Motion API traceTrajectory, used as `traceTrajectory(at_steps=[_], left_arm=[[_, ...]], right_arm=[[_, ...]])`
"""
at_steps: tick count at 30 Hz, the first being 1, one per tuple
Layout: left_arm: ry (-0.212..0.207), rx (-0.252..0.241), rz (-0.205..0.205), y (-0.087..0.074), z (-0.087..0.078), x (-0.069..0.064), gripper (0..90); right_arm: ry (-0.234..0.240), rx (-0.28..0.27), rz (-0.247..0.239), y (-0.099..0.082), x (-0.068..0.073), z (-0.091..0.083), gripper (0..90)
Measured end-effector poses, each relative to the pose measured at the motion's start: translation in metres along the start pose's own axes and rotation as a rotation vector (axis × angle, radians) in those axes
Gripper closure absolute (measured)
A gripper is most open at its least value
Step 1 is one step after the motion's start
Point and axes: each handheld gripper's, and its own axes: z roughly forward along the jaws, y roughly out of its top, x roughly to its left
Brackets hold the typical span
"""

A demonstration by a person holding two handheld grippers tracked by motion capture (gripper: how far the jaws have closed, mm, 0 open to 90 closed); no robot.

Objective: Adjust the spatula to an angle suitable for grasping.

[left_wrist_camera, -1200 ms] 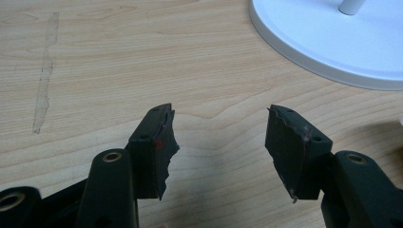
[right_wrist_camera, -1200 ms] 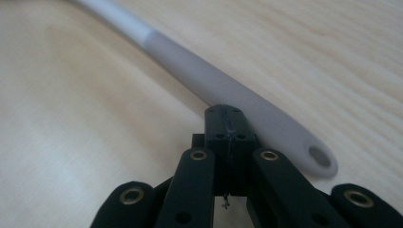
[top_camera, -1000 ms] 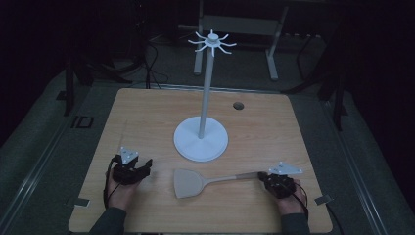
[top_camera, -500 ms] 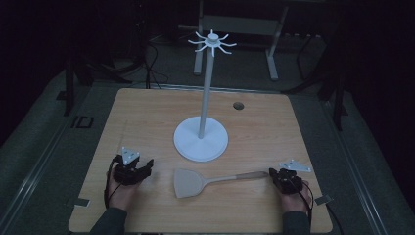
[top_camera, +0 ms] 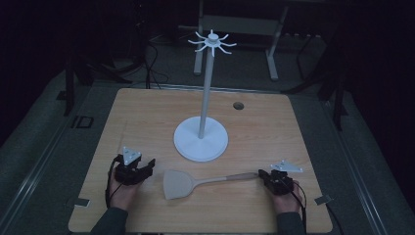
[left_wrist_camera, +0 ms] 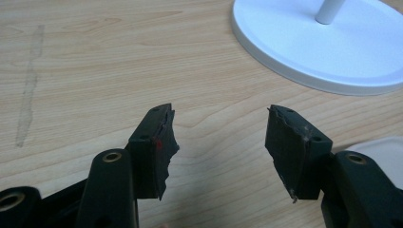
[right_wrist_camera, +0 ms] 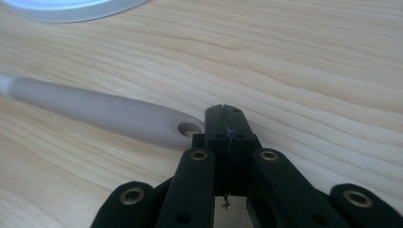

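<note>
A beige spatula [top_camera: 178, 184] lies flat near the table's front edge, head to the left and handle to the right. My right gripper [top_camera: 263, 175] is shut with nothing between its jaws. In the right gripper view its tip [right_wrist_camera: 224, 114] sits right beside the holed end of the spatula handle [right_wrist_camera: 95, 111], touching or nearly so. My left gripper [top_camera: 147, 166] rests open just left of the spatula head. Between its fingertips [left_wrist_camera: 218, 128] there is only bare wood. A white stand [top_camera: 200, 139] with a tall pole and a ring of hooks at the top [top_camera: 212, 41] rises behind the spatula.
The wooden table [top_camera: 147, 112] has a small round hole [top_camera: 238, 105] at the back right. The stand's white base [left_wrist_camera: 323, 52] lies just ahead and right of the left gripper. Dark floor, cables and a metal frame surround the table.
The right gripper drew back to the right, then came left to the handle's end. The spatula now lies slightly farther left. The left gripper has stayed put.
</note>
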Motion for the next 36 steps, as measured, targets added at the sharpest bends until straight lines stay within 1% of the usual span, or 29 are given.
traceTrajectory(at_steps=[2,3,5,8,9,10,12,14,17,20,22,26,28,32,36], left_arm=[[-0.004,-0.003,0.003,0.001,-0.001,-0.001,43.3],[-0.008,-0.005,0.003,0.001,-0.001,-0.002,43.4],[-0.017,-0.008,0.003,0.002,-0.002,-0.002,43.7],[-0.035,-0.003,0.007,0.004,-0.003,-0.004,44.3],[-0.04,-0.001,0.006,0.004,-0.003,-0.005,44.9],[-0.047,0.004,0.007,0.005,-0.003,-0.005,47.5],[-0.06,0.009,0.015,0.007,-0.003,-0.007,47.9],[-0.075,0.007,0.014,0.009,-0.004,-0.009,48.8],[-0.093,0.003,0.015,0.012,-0.004,-0.011,48.8],[-0.108,0.007,0.031,0.014,-0.003,-0.014,48.7],[-0.114,0.007,0.034,0.015,-0.002,-0.015,48.6],[-0.136,0.01,0.029,0.018,-0.001,-0.018,47.7],[-0.142,0.008,0.023,0.02,-0.001,-0.019,47.3],[-0.158,0.009,0.024,0.024,0.0,-0.021,46.6],[-0.173,0.015,0.044,0.028,0.002,-0.026,45.5]], right_arm=[[0.023,-0.005,-0.019,0.003,0.008,0.005,90.0],[0.028,-0.008,-0.02,0.004,0.01,0.007,90.0],[0.053,-0.014,-0.014,0.006,0.015,0.01,90.0],[0.072,-0.016,-0.029,0.008,0.022,0.014,90.0],[0.071,-0.018,-0.034,0.008,0.023,0.015,90.0],[0.075,-0.022,-0.028,0.009,0.023,0.015,90.0],[0.072,-0.025,-0.024,0.01,0.022,0.013,90.0],[0.063,-0.037,-0.032,0.011,0.021,0.009,90.0],[0.046,-0.061,-0.032,0.012,0.016,0.001,90.0],[0.021,-0.075,-0.037,0.012,0.011,-0.008,89.9],[0.014,-0.087,-0.041,0.013,0.009,-0.013,89.4],[-0.005,-0.099,-0.039,0.012,0.004,-0.019,88.9],[-0.009,-0.107,-0.03,0.012,0.001,-0.022,88.9],[-0.016,-0.12,-0.018,0.012,-0.004,-0.026,89.0],[-0.02,-0.128,-0.005,0.011,-0.008,-0.029,89.0]])
